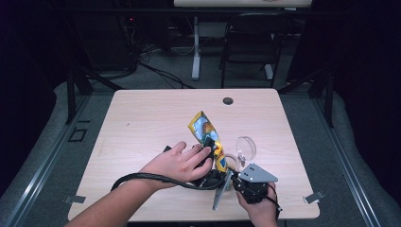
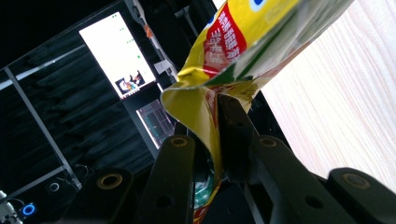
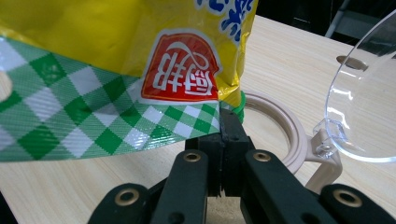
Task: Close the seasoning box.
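Pale wood table on grey floor, dark room.

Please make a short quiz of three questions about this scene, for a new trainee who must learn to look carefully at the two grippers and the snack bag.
1. True or false: both grippers are clamped on the yellow snack bag.
2. What stands on the table right beside the bag? A) a metal pot B) a beige container with its clear lid hinged open C) a glass bottle
3. Which printed pattern runs along the bag's edge where the right gripper holds it?

Key
1. True: the left gripper pinches one edge of the bag, the right gripper another.
2. B: the beige container with the clear lid.
3. A green and white check.
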